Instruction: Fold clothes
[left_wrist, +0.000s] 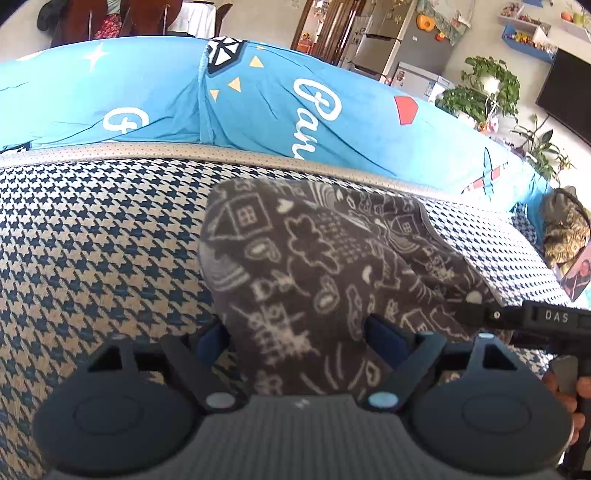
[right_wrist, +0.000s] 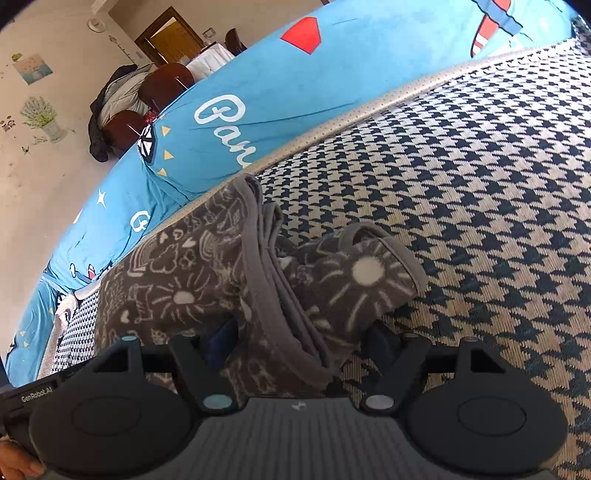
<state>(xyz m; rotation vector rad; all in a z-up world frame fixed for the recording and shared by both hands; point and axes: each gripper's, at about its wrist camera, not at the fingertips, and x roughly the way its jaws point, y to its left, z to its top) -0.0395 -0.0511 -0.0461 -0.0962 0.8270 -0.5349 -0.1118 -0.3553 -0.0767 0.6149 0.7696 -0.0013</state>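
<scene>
We see bright, even daylight in both wrist views, with soft shadows only. Strong fisheye bending curves the blue sofa cover (left_wrist: 258, 107) and darkens the corners. The gripper bodies at the bottom edge are slightly soft; the houndstooth cushion (right_wrist: 480, 221) stays sharp.

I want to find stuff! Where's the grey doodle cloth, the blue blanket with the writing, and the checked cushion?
grey doodle cloth (left_wrist: 295, 258): left wrist view, middle of its folded top.
blue blanket (left_wrist: 258, 110): left wrist view, plain blue patch left of the white writing.
checked cushion (right_wrist: 480, 184): right wrist view, bare houndstooth seat beside the cloth.
</scene>
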